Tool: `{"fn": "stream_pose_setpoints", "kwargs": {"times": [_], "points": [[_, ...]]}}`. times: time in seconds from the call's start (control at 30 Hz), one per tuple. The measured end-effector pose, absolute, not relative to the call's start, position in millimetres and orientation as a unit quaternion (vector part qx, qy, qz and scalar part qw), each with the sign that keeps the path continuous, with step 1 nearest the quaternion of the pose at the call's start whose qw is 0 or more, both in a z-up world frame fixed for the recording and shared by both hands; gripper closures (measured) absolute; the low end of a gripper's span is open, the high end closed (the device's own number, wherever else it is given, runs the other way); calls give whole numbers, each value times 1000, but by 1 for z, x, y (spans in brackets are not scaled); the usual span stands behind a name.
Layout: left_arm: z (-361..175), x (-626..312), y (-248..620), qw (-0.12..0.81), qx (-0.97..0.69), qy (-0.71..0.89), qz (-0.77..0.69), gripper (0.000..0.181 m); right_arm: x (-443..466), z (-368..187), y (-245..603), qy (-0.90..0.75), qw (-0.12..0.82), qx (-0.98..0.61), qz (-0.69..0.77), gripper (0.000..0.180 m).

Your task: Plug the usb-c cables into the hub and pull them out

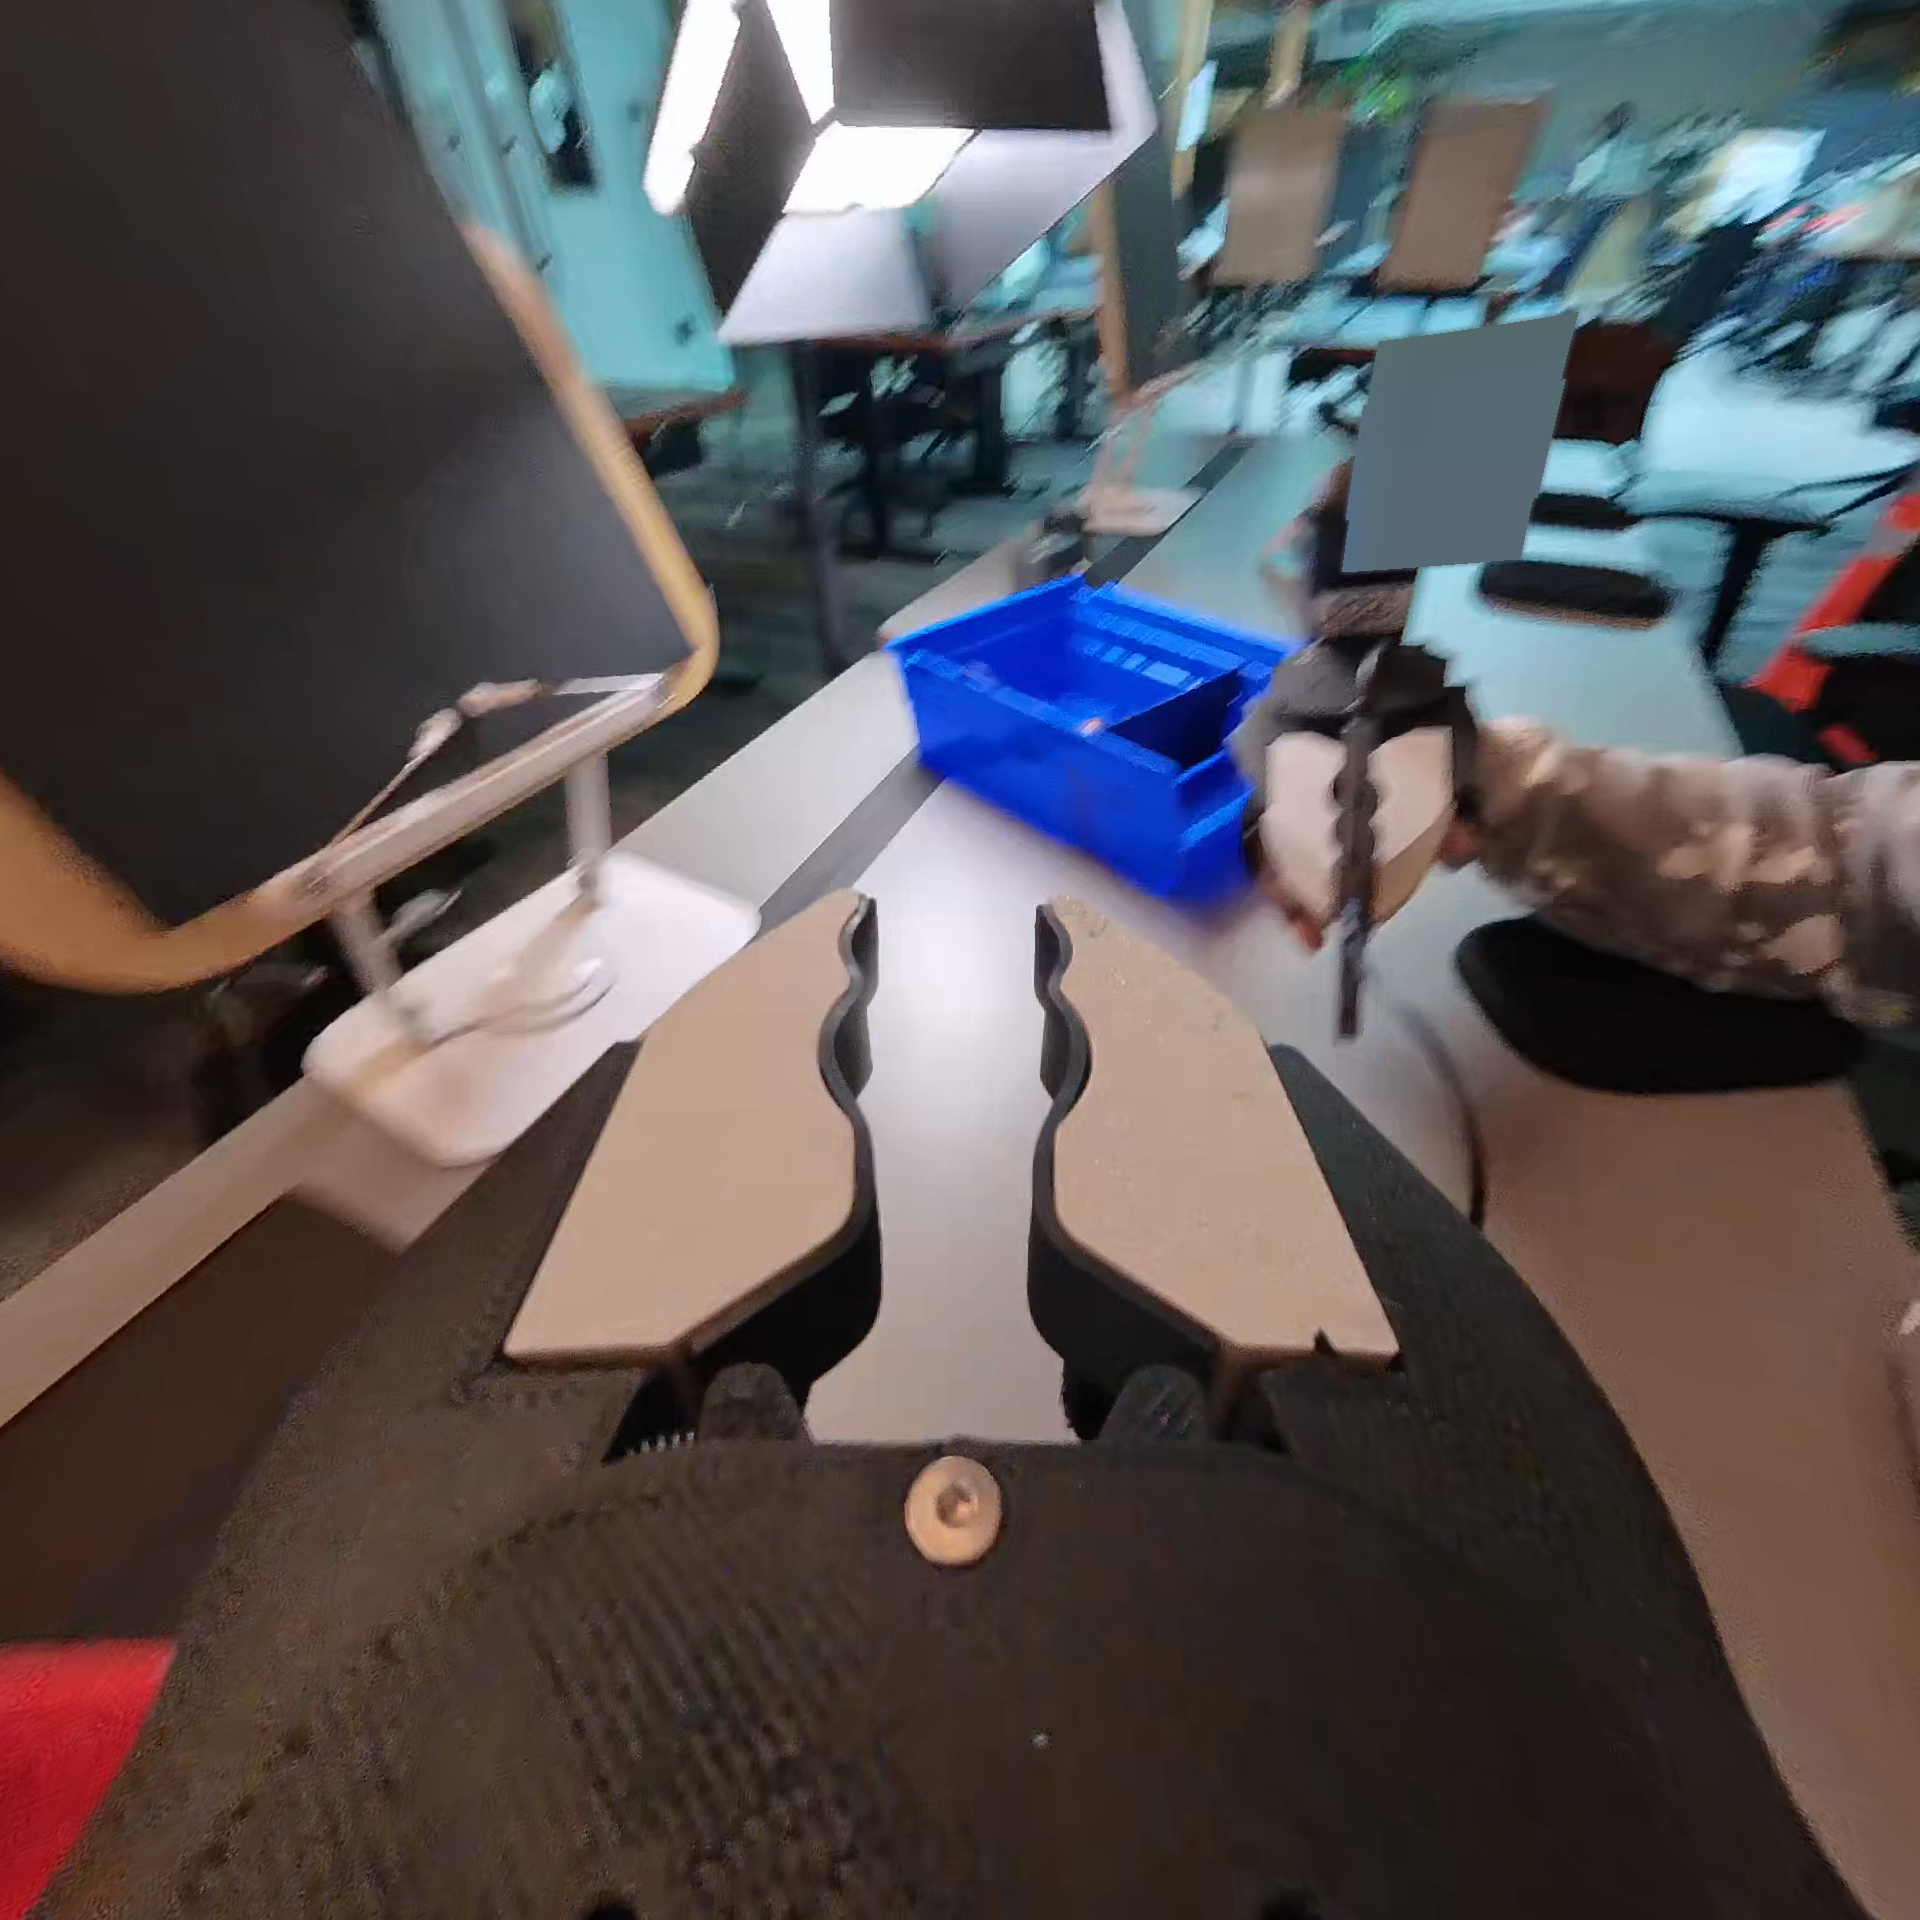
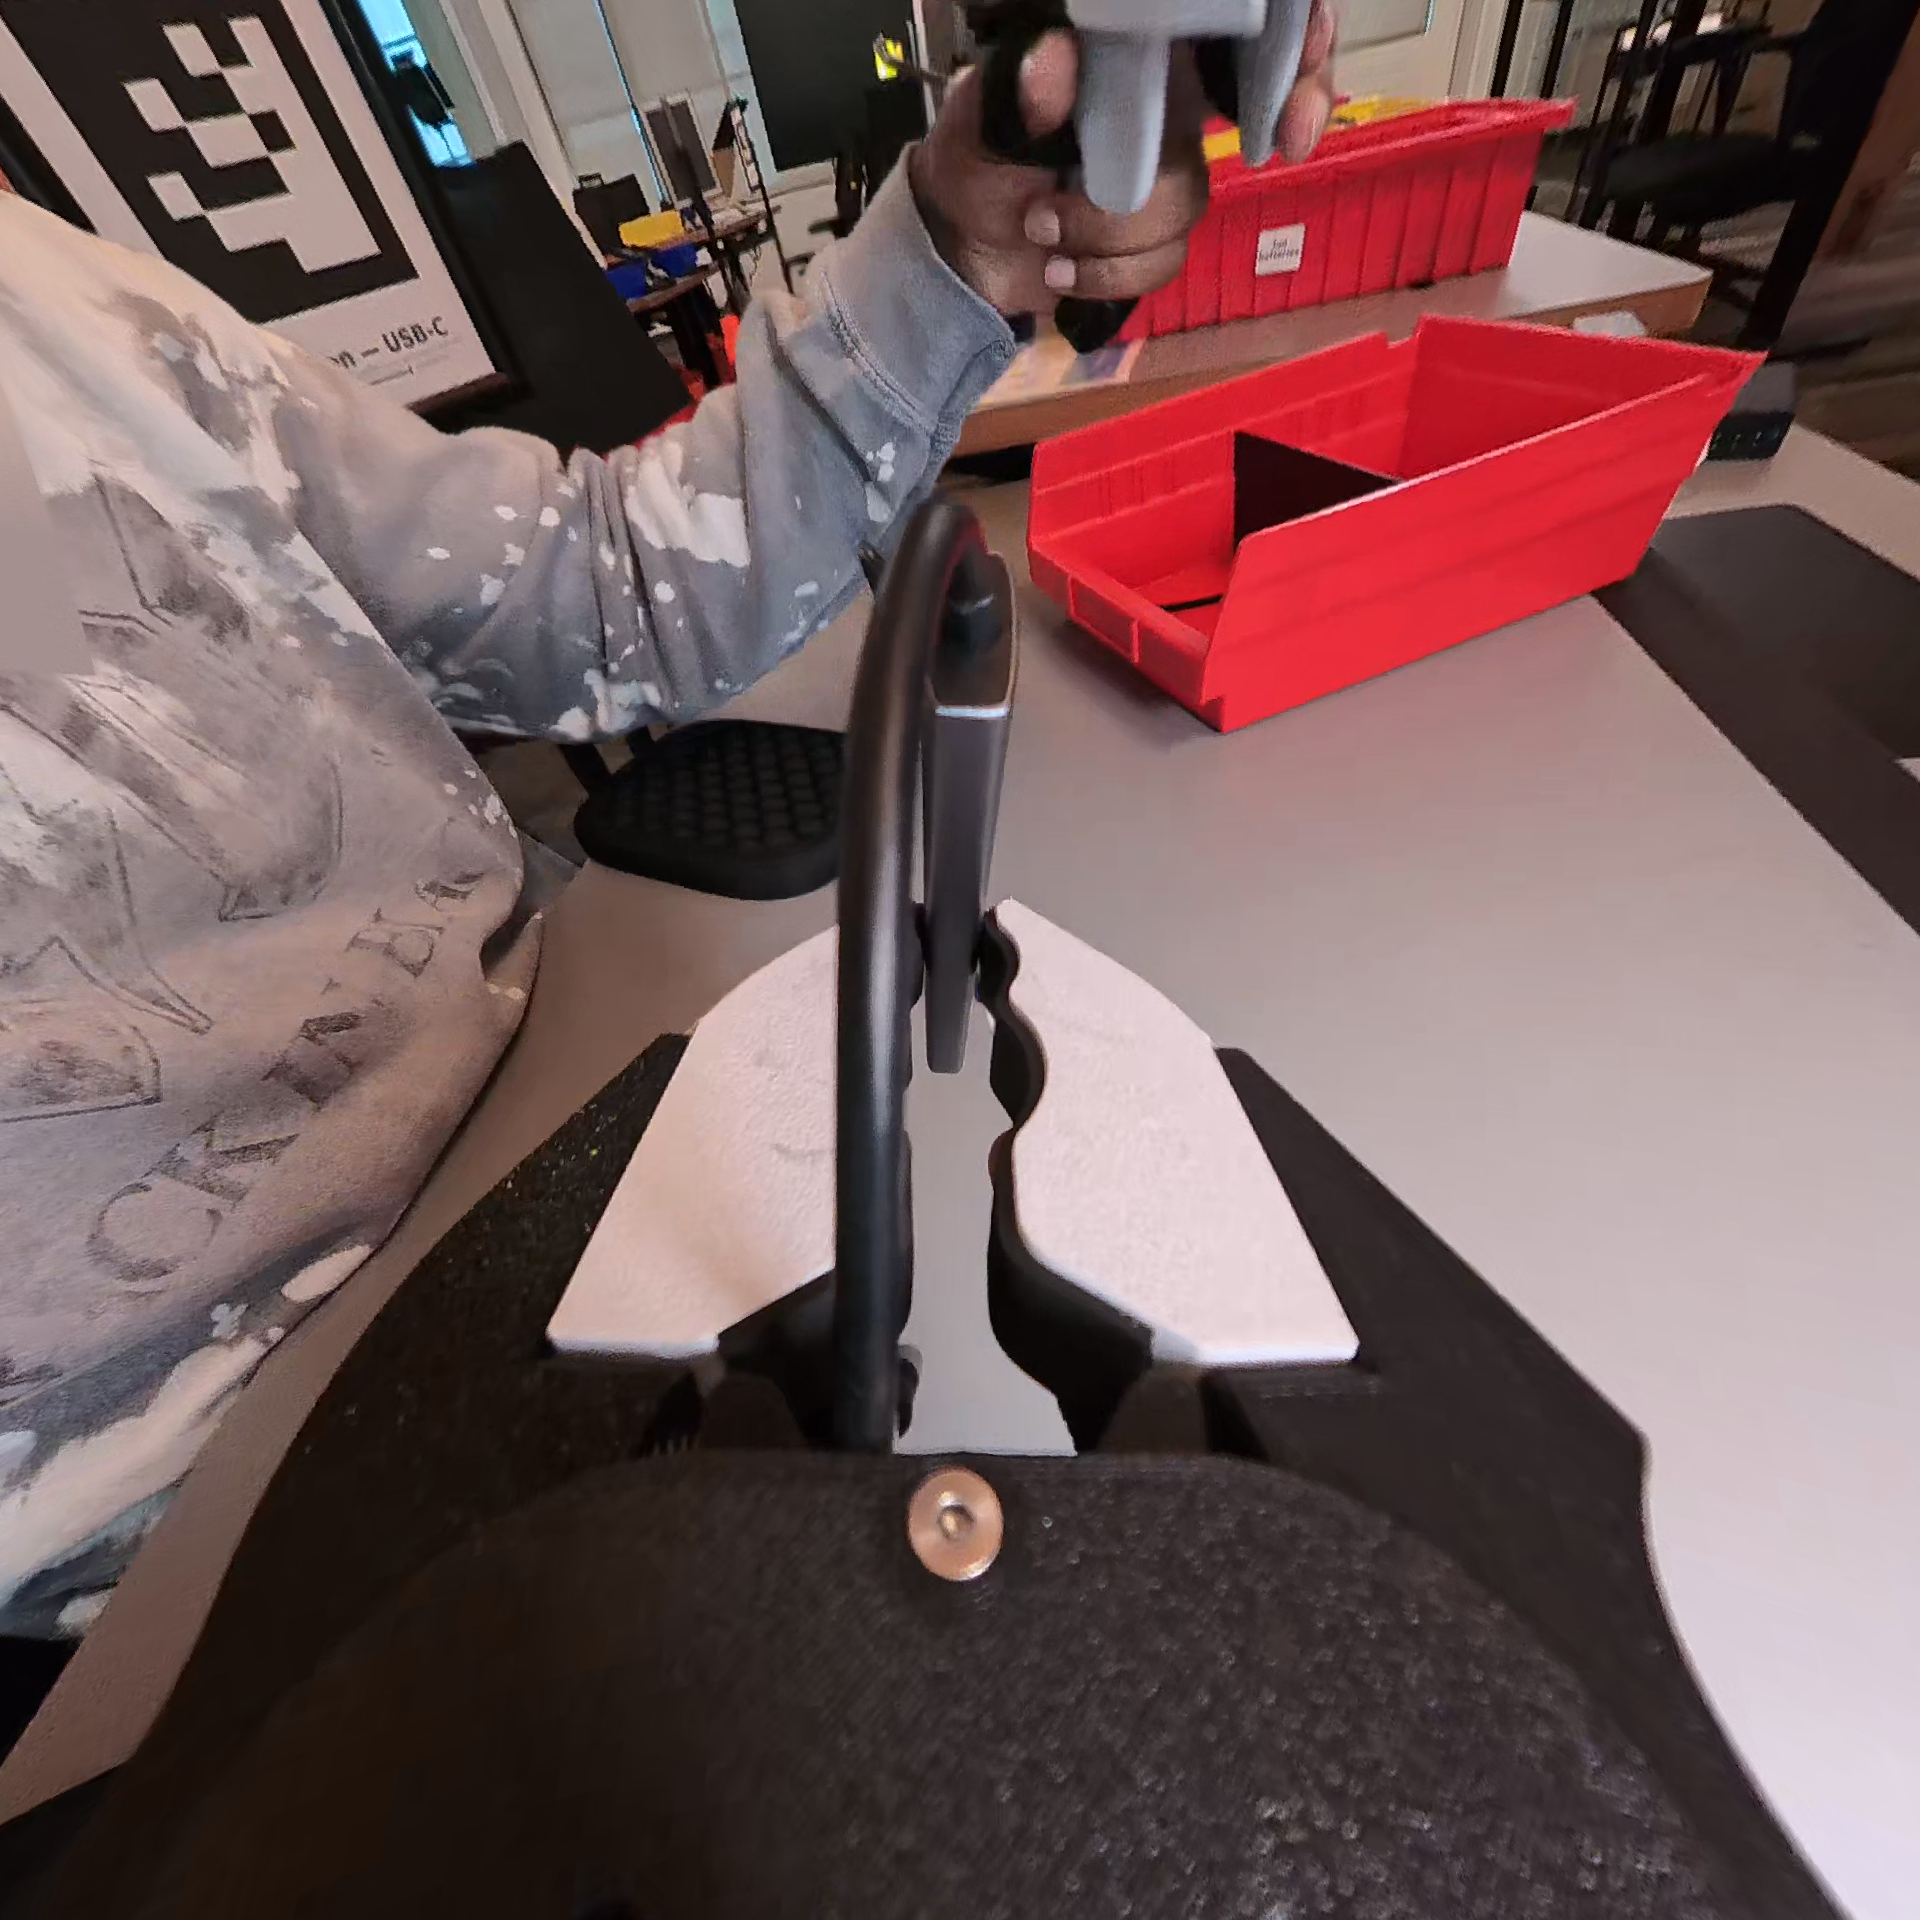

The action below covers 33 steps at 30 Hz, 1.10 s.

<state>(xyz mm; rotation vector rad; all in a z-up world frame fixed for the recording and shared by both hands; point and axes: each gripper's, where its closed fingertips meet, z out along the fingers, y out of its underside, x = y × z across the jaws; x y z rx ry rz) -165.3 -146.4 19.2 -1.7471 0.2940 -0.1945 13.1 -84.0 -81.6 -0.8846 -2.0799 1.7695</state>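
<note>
Right tongs point(image 2: 961, 935) pinch the hub point(image 2: 961, 831), its ports hidden; left tongs point(image 1: 956, 914) spread, empty.

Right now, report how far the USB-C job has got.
Done: the right gripper has the grey hub clamped upright, its black cable looping back. In hand: the left gripper hangs open and empty over the table. Left: no loose cable is visible; all plugging and pulling remain.

Slim grey hub point(image 2: 961, 821) upright, black cable point(image 2: 878, 935) looping over.
</note>
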Motion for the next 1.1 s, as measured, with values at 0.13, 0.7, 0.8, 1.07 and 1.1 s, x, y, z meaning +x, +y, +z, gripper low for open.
{"fn": "stream_pose_setpoints", "kwargs": {"times": [0.13,0.7,0.8,1.07,1.1], "points": [[-34,-243,-186,498,-864,72,-1,153,12,-77,-79,-713,146,-308,613,170],[-225,-308,-230,111,-958,252,77,145,5,-102,-73,-710,137,-342,600,170],[-231,-292,-224,121,-955,272,14,163,4,-103,-67,-702,135,-350,606,170],[-216,-321,-229,124,-981,147,-11,172,0,-112,-59,-692,125,-365,611,170],[-209,-325,-229,133,-982,131,-9,172,0,-112,-59,-691,124,-366,611,170]]}}
